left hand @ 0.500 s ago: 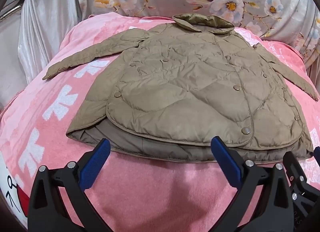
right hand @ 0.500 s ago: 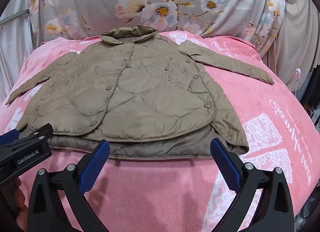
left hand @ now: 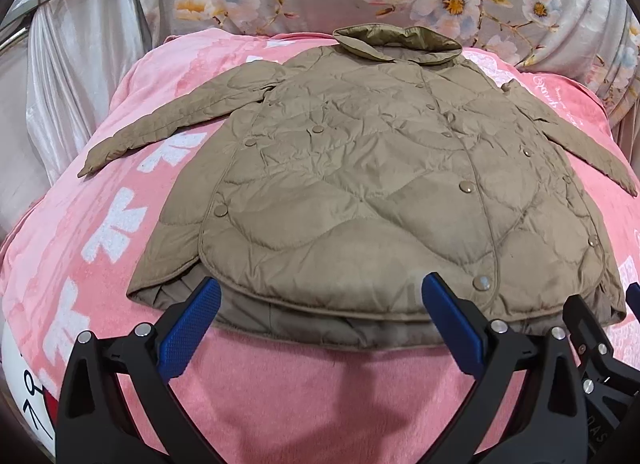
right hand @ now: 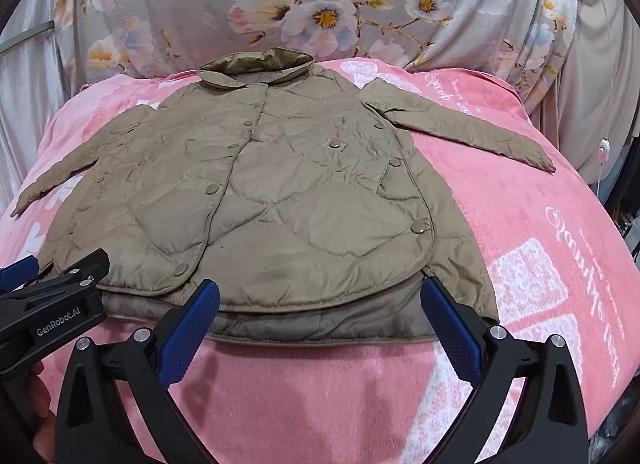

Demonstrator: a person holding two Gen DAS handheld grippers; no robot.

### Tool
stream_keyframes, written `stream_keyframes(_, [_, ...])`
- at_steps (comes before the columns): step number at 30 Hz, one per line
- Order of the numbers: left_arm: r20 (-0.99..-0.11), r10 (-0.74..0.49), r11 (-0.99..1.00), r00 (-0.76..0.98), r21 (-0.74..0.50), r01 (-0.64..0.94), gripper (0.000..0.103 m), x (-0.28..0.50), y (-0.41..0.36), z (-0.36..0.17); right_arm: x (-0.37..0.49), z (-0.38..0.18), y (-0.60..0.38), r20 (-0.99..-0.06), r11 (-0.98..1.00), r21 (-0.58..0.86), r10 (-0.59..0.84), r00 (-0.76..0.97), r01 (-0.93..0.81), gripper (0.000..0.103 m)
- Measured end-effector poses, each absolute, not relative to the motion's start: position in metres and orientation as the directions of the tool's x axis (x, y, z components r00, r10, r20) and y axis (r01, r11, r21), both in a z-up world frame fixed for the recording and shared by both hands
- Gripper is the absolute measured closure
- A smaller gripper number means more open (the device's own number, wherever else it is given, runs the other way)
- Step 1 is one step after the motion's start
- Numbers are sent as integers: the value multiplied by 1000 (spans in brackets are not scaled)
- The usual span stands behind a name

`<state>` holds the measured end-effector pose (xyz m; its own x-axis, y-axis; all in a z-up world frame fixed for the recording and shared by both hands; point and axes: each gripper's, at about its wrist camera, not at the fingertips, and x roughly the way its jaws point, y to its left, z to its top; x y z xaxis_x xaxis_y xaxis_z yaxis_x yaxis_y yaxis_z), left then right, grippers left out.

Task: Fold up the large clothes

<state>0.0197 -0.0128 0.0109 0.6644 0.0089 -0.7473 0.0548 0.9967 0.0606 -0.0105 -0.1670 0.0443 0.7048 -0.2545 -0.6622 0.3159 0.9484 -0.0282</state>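
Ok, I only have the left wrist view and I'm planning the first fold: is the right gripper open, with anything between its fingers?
Observer: Open. The right gripper is at the near hem of the tan quilted jacket, with nothing gripped.
Operator: That gripper hides the hem corner on its side here. Is it flat?
Observer: Yes, the hem corner lies flat on the pink fleece blanket.
Operator: And the sleeve on that side?
Observer: The sleeve lies straight out on the blanket, angled away from the jacket's body.
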Motion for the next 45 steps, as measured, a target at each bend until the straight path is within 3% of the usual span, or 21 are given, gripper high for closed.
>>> stream_keyframes(45, [-752,14,998,659,53,40,5,28,-7,7,-2,42,-161,-660,951,-44,-258,705,307,5])
